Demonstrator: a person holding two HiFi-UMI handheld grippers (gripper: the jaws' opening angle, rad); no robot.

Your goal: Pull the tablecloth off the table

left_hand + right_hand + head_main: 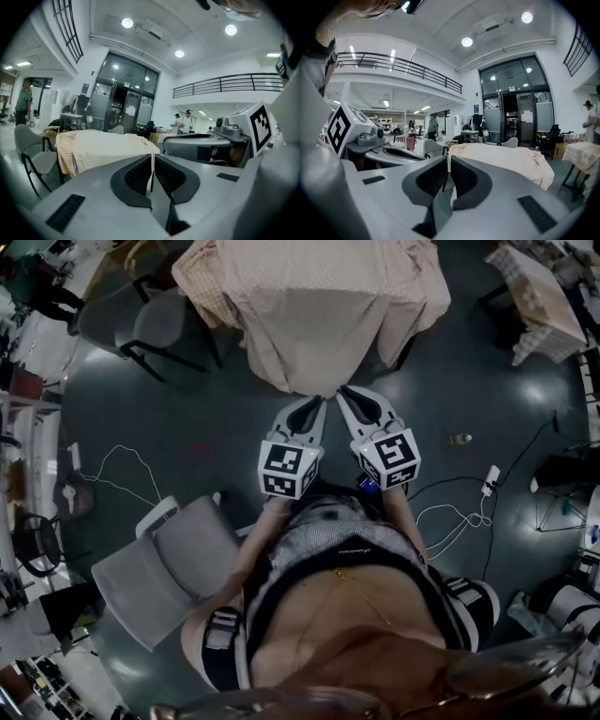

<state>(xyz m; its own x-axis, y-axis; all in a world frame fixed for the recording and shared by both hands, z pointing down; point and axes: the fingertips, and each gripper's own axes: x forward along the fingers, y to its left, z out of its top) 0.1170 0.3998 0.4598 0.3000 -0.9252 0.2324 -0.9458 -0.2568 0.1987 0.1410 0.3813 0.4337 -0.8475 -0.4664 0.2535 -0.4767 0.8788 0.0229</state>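
1. Tablecloth [328, 315] is lying over the bench at the top centre of the head view, hiding the bench top entirely.
2. Cloth is showing as pale cream, plain across the middle. A fine checked pattern is showing along the side hanging nearest the grey chair [164, 329].
3. Fabric is wrinkling and hanging in loose folds down the sides. Its near edge is drawing into a point toward both claws.
4. Left claw [312, 407] is pinching that near edge. In the left gripper view the jaws are sitting almost together, with a thin strip of cloth [151, 171] running up between the pads.
5. Right claw [354, 401] is gripping the same edge just beside the left one. In the right gripper view its jaws are likewise sitting narrow on a fold of the cloth [449, 161].
6. Marker cubes [291, 470] are riding side by side in front of the person's torso.
7. Second grey chair [164, 563] is standing on the dark floor [206, 427] at the person's left, well apart from the bench.
8. Checked cloth on another table [539, 301] is showing at the upper right of the head view.
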